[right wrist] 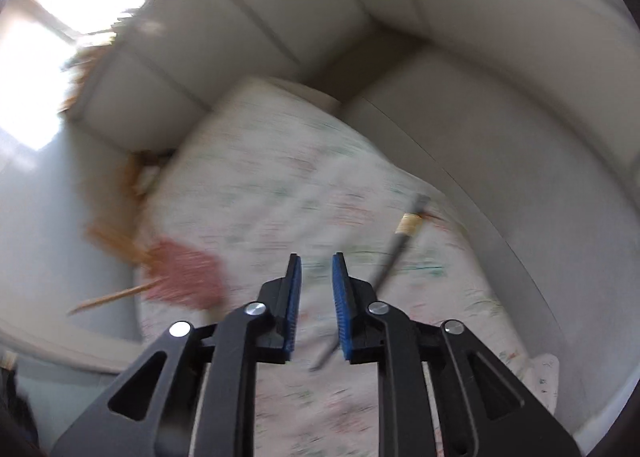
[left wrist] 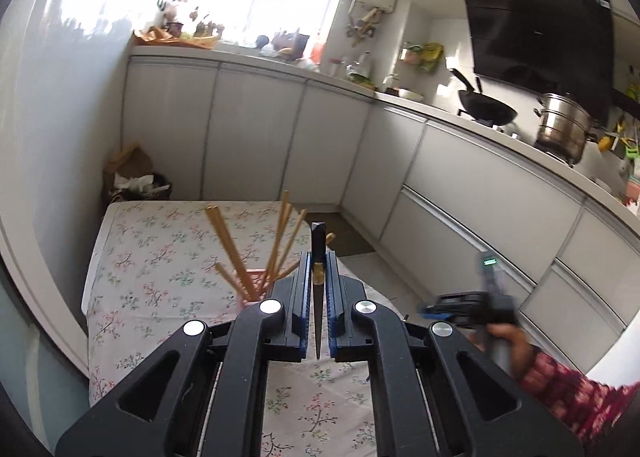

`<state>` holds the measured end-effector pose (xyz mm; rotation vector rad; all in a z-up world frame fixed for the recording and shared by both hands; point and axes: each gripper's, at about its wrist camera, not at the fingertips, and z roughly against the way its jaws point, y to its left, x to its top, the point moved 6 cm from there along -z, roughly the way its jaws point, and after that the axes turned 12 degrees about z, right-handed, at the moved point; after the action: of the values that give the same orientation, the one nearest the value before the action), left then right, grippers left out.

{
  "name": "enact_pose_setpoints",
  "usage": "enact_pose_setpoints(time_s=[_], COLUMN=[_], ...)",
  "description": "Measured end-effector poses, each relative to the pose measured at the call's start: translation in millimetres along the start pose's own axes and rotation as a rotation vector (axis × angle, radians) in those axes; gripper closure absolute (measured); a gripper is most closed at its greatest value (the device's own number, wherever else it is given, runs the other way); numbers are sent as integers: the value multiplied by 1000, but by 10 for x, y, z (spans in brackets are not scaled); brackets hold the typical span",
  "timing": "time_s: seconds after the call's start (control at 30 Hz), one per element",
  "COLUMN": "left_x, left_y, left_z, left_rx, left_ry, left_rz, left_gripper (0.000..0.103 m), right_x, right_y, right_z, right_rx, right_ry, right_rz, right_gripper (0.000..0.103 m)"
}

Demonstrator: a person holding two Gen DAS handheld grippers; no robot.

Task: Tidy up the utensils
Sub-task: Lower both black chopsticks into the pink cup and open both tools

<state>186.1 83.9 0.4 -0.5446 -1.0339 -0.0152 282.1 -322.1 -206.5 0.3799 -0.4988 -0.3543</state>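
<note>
— Two to track, then. Where?

— Pinched firmly in the left gripper point(left wrist: 319, 257): a dark tapered chopstick with a brass band point(left wrist: 318, 235), thick end forward, thin tip back toward the camera, raised above the floral tablecloth point(left wrist: 160, 249). Lying flat on that cloth, just beside the right gripper point(right wrist: 316, 261) and partly hidden behind one finger: a second dark banded chopstick point(right wrist: 394, 247).

— Why gripped near the band?

— Probably for balance, and to leave one end free for dropping into the pink cup-shaped holder point(left wrist: 252, 285) just ahead, to the left.

— Already stocked?

— Yes, with pale wooden chopsticks point(left wrist: 224, 237) fanned out at loose angles, leaning on the rim. Hence little room; better to aim for a gap.

— And the right tool?

— Parted and empty, tilted down toward the cloth. Likely lined up to fetch the lying one, though too blurred to judge the alignment.

— Risk?

— Knocking the fanned sticks, or tipping the holder on entry.
</note>
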Motion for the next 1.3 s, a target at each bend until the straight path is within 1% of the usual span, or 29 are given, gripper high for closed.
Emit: enact_pose_setpoints(time_s=[0.03, 0.07, 0.1, 0.13, 0.2, 0.27, 0.3, 0.37, 0.43, 0.47, 0.5, 0.53, 0.57, 0.63, 0.7, 0.77, 0.83, 0.9, 0.97, 1.07, 1.17, 1.23, 1.3], left_x=[-4, -14, -23, -25, -30, -36, -39, -51, -67, -74, -74, -76, -74, -63, -40, -9, 32, 95, 217, 411, 576, 650, 671], left_y=[-20, -30, -57, -68, -54, -40, -38, -29, -31, -28, -28, -20, -13, 1, 5, 8, 42, 71, 83, 58, 41, 42, 77], left_z=[-1, 4, 5, 1, -37, -81, -105, -164, -201, -219, -223, -233, -237, -238, -219, -199, -179, -176, -168, -198, -297, -410, -595], left_rx=[-9, -15, -19, -23, -34, -46, -51, -57, -61, -62, -62, -61, -61, -63, -63, -62, -56, -50, -38, -6, 15, 48, 86], left_ry=[1, 3, 6, 8, 14, 21, 25, 36, 44, 46, 48, 50, 51, 53, 48, 39, 25, 10, -22, -75, -107, -135, -138], left_rz=[-4, -9, -15, -15, -11, -4, 0, 8, 9, 10, 11, 15, 18, 21, 20, 27, 41, 55, 62, 44, 35, 13, -3], left_gripper=[97, 97, 97, 97, 97, 97, 97, 97, 97, 97, 97, 97, 97, 97, 97, 97, 97, 97, 97, 97, 97, 97, 97], right_x=[64, 110, 142, 160, 187, 225, 243, 275, 318, 326, 339, 354, 361, 350, 331, 297, 254, 215, 198, 193, 259, 297, 337], right_y=[-203, -344, -462, -525, -596, -577, -556, -525, -459, -481, -439, -374, -318, -195, -53, 65, 221, 451, 686, 977, 1320, 1486, 1635], right_z=[-99, -178, -290, -371, -472, -521, -556, -639, -799, -840, -852, -823, -769, -654, -461, -301, -134, 95, 361, 709, 1113, 1315, 1446], right_rx=[-46, -65, -61, -38, 4, -17, -47, -99, -132, -154, -169, -175, -194, -190, -203, -176, -119, -77, -27, 43, 129, 171, 206], right_ry=[7, 21, 56, 83, 97, 86, 88, 101, 128, 127, 107, 74, 39, -18, -88, -135, -178, -234, -295, -361, -445, -488, -514], right_rz=[-47, -82, -115, -143, -180, -147, -128, -106, -86, -77, -63, -46, -30, 8, 50, 75, 101, 159, 211, 259, 306, 325, 343], right_gripper=[69, 66, 62, 61, 61, 61, 61, 61, 61, 61, 71, 91, 91, 95, 96, 96, 96, 96, 96, 96, 96, 96, 96])
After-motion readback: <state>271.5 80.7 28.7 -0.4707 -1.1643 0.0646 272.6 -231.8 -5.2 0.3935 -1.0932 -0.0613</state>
